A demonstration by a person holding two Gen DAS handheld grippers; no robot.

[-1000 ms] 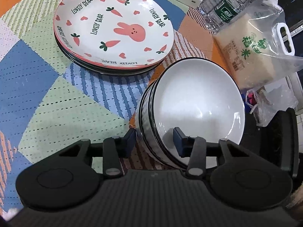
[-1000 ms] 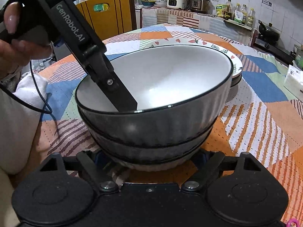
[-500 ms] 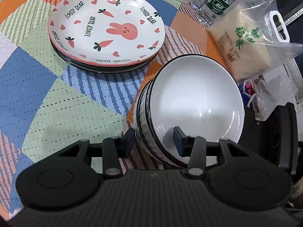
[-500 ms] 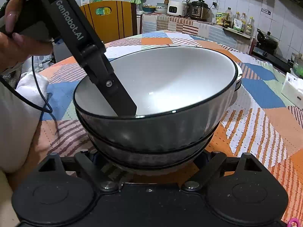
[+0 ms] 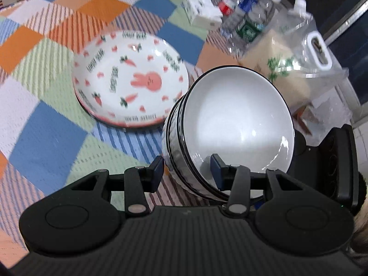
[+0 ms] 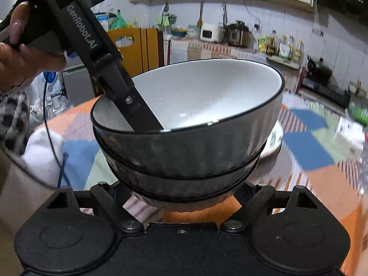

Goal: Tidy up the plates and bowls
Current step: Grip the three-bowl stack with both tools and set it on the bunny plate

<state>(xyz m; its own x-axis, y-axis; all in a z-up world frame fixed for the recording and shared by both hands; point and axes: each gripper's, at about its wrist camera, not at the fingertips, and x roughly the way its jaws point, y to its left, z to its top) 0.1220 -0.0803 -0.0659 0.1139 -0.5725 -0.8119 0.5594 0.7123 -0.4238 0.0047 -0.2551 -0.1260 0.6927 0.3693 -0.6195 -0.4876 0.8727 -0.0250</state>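
A stack of white bowls with black rims [image 5: 234, 124] hangs in the air above the table. My left gripper [image 5: 189, 169] is shut on the near rim of the stack, one finger inside and one outside. In the right wrist view the bowl stack [image 6: 184, 142] fills the middle, with my right gripper [image 6: 184, 197] spread wide around its base; its fingertips are hidden behind the bowls. The left gripper's finger [image 6: 135, 112] reaches into the top bowl. A stack of plates, the top one with a pink rabbit and carrots [image 5: 131, 80], lies on the patchwork tablecloth [image 5: 46, 138].
Water bottles [image 5: 243, 20], a white box [image 5: 202, 13] and a clear bag of rice [image 5: 294, 69] stand at the table's far right. A yellow chair [image 6: 138, 48] and a kitchen counter with appliances [image 6: 230, 39] lie beyond the table.
The bowl stack has risen well off the table, held between both grippers, and has tilted. The plates and table now sit lower and farther off in both views.
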